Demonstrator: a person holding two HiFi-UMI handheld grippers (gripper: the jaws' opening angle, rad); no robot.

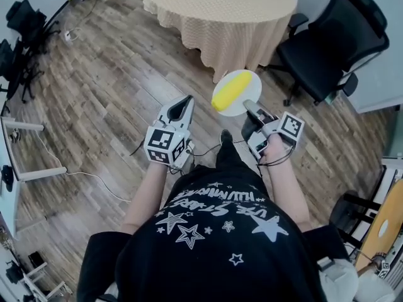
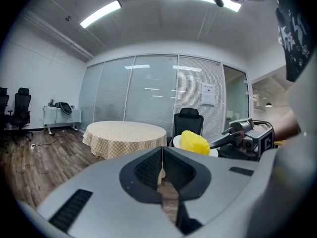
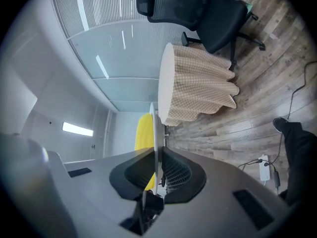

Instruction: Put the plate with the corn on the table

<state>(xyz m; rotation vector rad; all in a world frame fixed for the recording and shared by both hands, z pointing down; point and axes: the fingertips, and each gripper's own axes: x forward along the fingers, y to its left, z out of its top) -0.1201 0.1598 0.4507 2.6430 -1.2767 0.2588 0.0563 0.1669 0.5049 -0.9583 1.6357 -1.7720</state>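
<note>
Plate: the round white plate (image 1: 250, 88) was off the table, held in the air over the floor, just short of the table's near edge.
Corn: a yellow corn cob (image 1: 230, 90) lay slantwise across the plate's top; in the right gripper view the cob (image 3: 143, 130) sat on the left face of the plate (image 3: 154, 123), which showed edge-on.
Right gripper: the right gripper (image 1: 250, 108) was clamped on the plate's near rim, with the thin rim pinched between its two dark pads (image 3: 173, 170).
Left gripper: the left gripper (image 1: 186, 100) had its jaws pressed together with nothing between them. It was level with the plate on the plate's left, apart from it.
Table: a round table under a beige checked cloth (image 1: 220, 5) stood ahead of both grippers.
Chair: a black office chair (image 1: 334, 43) stood at the table's right side.
Floor: wood-look planks (image 1: 113, 74) lay beneath the plate and the grippers.
Person: a black T-shirt printed with white stars (image 1: 220, 231) filled the bottom of the head view.
</note>
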